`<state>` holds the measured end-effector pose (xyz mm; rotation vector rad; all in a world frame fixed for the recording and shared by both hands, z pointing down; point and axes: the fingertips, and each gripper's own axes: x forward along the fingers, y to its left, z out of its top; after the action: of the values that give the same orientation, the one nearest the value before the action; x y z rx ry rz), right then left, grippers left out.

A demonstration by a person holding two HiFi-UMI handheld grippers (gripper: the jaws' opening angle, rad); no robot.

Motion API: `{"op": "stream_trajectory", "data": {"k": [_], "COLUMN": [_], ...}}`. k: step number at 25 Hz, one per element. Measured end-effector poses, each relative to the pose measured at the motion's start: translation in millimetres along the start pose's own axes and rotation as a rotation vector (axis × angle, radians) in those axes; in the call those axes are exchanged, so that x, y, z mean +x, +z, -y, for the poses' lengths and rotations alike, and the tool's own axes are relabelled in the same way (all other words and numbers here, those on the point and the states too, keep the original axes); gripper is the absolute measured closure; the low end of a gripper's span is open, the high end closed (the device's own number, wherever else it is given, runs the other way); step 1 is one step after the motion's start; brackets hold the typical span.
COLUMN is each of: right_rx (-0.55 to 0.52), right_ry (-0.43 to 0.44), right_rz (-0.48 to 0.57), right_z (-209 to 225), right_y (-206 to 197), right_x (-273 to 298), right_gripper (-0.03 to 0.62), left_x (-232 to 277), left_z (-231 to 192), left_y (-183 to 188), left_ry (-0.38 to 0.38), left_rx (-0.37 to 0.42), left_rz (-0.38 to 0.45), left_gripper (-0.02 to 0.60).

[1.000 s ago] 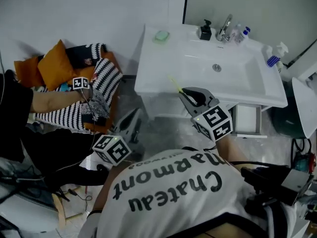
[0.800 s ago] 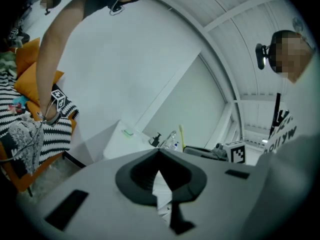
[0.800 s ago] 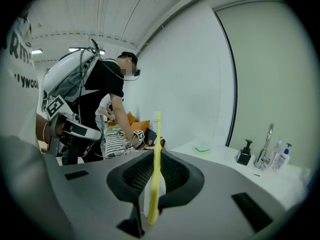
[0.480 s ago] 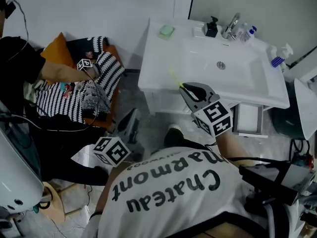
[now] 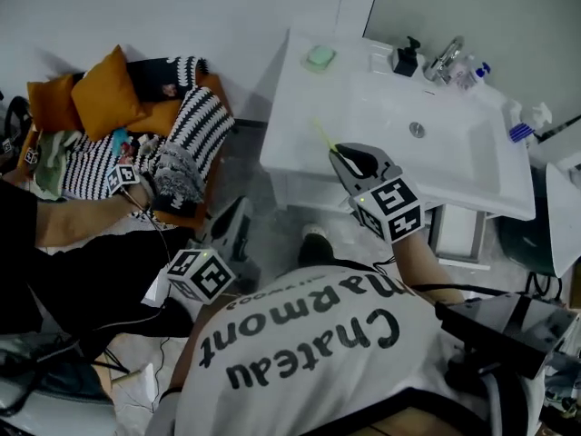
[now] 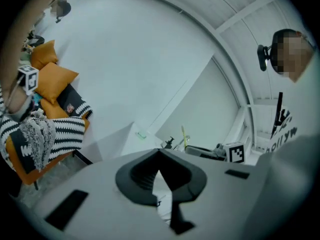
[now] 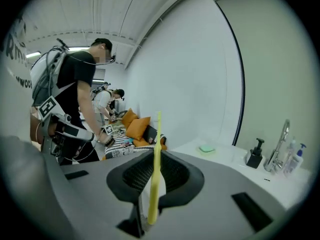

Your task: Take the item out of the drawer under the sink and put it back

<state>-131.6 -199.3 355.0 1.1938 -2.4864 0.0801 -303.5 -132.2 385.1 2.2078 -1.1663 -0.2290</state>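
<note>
At sink's [image 5: 481,166] front edge, right gripper [image 5: 349,158] clenched on yellow toothbrush [image 5: 321,138] – thin handle pinched between pads, far end sticking out past jaws toward basin. Drawer [image 5: 457,232] under sink appears pulled out, off to gripper's right; toothbrush outside it. Left gripper [image 5: 240,211] held low, well apart from sink – jaws pressed together, nothing between them. Green soap [image 5: 320,57] on sink's back left corner. Orange cushion [image 5: 104,98] on striped sofa at left.

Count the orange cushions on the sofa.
2: one square orange cushion stands upright on the sofa; the second orange cushion leans left of it, partly covered. Clutter may hide more.
</note>
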Motion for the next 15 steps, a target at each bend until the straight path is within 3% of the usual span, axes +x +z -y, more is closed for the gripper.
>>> {"op": "stream_trajectory", "data": {"k": [15], "right_rx": [-0.015], "right_ry": [0.082], "right_rz": [-0.057], "right_z": [41], "right_y": [4], "right_x": [76], "right_gripper": [0.546], "left_x": [60], "left_z": [-43], "left_y": [37], "left_ry": [0.094], "left_rx": [-0.047], "left_rz": [0.036], "left_gripper": [0.574]}}
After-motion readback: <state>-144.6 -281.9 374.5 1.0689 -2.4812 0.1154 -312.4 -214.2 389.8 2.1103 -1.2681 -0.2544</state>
